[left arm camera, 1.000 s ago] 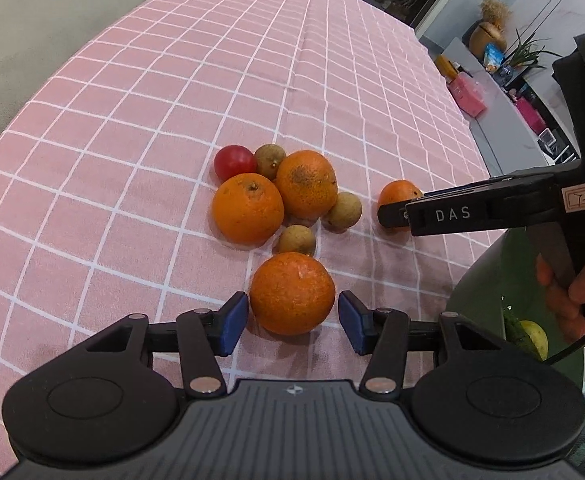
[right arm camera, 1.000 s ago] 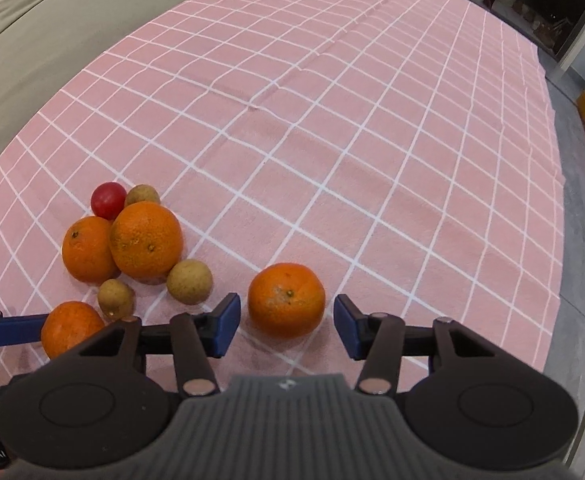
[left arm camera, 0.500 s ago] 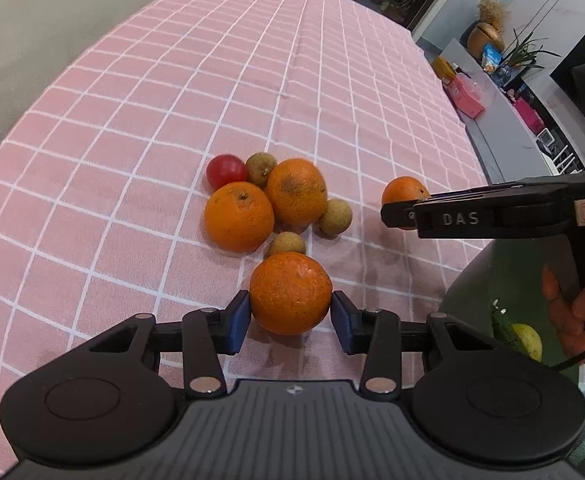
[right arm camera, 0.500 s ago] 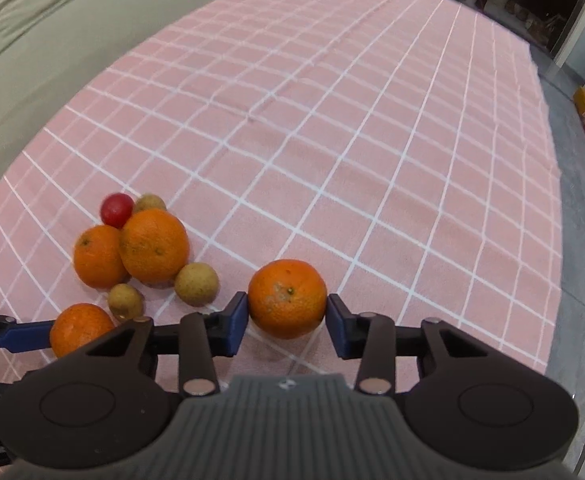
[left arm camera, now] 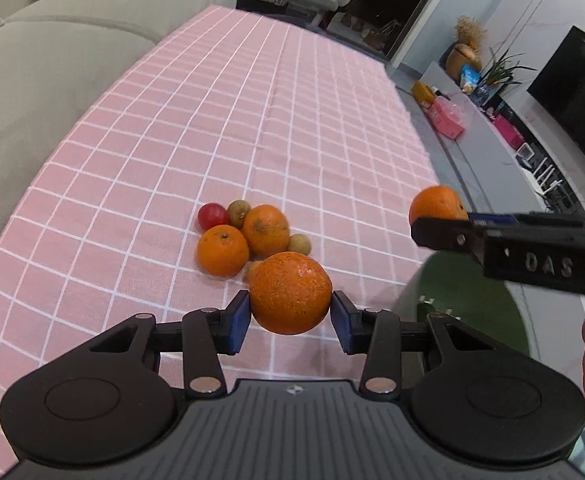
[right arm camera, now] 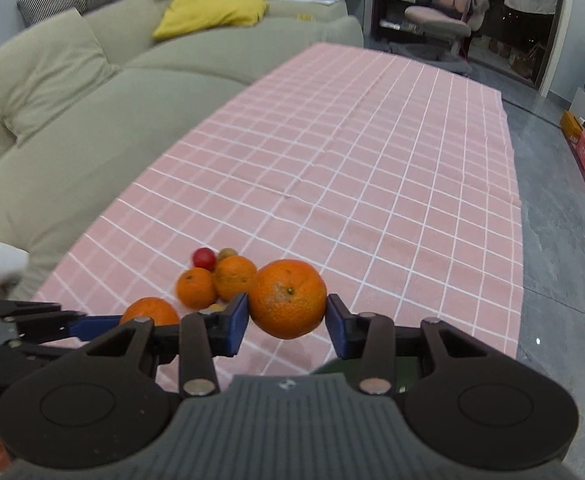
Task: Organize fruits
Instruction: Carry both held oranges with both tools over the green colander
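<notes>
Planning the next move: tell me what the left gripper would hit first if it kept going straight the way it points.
Likely the fruit cluster: the left gripper, shut on an orange, points at a small brownish fruit and two oranges beyond. It looks lifted, so depth is uncertain.

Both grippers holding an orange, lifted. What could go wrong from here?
1. Left gripper pinches its orange only at the pad tips; it may slip out.
2. Same tip grip on the right gripper and its orange.
3. The grippers sit close; they may collide moving toward the green bowl.
</notes>
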`<state>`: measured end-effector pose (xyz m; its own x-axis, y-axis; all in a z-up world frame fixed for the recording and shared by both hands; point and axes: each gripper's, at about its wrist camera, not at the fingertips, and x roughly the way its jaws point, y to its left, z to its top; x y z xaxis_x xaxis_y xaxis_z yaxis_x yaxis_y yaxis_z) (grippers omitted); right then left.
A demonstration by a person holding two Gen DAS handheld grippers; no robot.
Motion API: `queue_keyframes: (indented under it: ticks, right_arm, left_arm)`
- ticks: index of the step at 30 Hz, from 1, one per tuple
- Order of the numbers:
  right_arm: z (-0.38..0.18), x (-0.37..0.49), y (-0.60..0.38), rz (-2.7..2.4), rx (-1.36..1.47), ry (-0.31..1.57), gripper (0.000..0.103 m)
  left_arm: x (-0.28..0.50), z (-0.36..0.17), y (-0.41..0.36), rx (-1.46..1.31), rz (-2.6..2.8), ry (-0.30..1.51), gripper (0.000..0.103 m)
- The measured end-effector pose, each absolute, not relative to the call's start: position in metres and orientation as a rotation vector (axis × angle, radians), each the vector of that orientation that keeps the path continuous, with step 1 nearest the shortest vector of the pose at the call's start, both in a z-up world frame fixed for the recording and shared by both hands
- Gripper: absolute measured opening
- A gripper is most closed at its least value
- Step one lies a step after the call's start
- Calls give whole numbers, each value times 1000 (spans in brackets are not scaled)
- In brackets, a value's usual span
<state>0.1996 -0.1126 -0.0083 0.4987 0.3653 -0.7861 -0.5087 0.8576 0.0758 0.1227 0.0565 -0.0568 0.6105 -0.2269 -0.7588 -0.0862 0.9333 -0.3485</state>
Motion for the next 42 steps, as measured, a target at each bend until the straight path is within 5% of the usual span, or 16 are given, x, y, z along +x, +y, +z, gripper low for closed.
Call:
queue_keyframes:
  ticks: [18,42]
  right_arm:
    - [11,97,-184,466,-68,857,39]
    - [-58,115,-253,459,-130,1101,39]
  left_arm:
    - [82,-2,3,-171,-286,825,48]
    - [135,-42,-104,52,-581,1052,49]
